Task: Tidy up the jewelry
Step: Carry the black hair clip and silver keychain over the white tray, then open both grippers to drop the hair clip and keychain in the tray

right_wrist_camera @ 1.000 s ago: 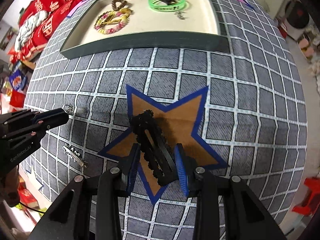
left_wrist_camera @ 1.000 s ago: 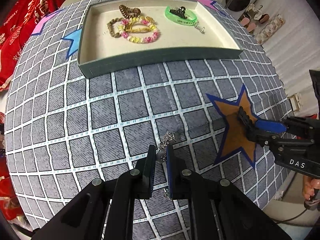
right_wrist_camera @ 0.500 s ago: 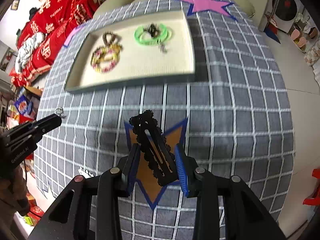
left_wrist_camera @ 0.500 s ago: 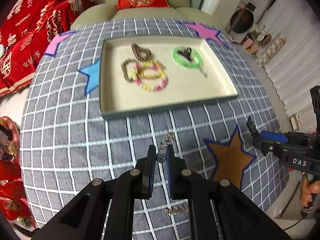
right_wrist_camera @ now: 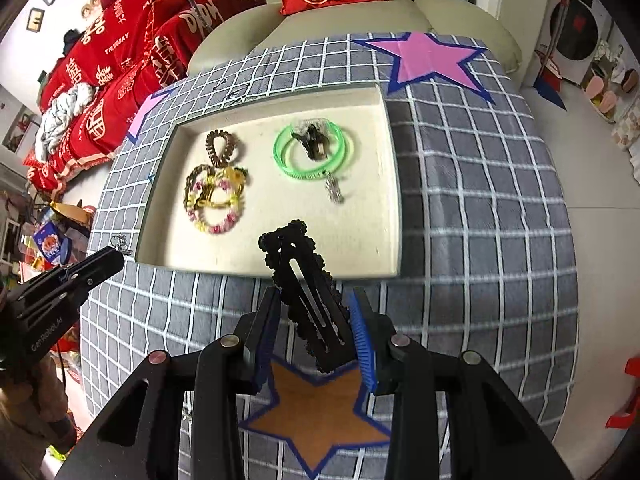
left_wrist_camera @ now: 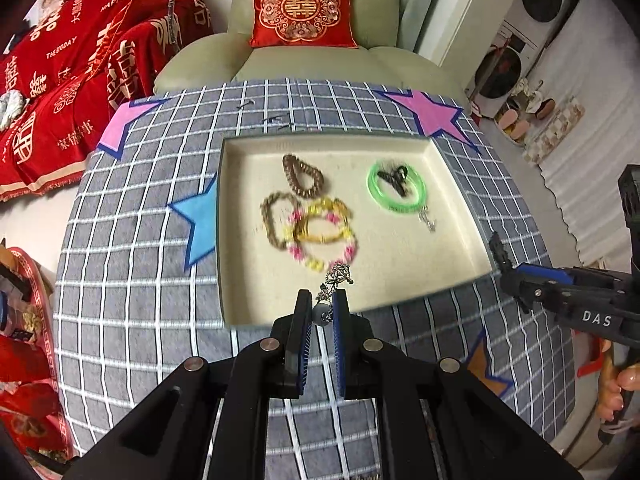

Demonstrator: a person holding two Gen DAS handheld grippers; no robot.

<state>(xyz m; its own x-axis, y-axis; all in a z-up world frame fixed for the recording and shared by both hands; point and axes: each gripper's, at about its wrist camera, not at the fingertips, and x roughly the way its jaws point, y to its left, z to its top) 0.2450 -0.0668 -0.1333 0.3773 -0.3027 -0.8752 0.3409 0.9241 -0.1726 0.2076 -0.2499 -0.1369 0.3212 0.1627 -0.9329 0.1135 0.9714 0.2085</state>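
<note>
Left gripper (left_wrist_camera: 322, 312) nearly closed — pinching silver chain (left_wrist_camera: 335, 280); right gripper (right_wrist_camera: 316, 328) clamped on black hair clip (right_wrist_camera: 304, 292).

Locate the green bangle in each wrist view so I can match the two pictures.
Left wrist: green bangle lies upper right in the tray, right of centre frame.
Right wrist: green bangle lies upper middle in the tray, near centre frame.
Shared landmark: the pink star beyond the tray's far right corner.

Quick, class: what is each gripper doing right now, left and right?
Left gripper: closed on the silver chain.
Right gripper: closed on the black hair clip.
</note>
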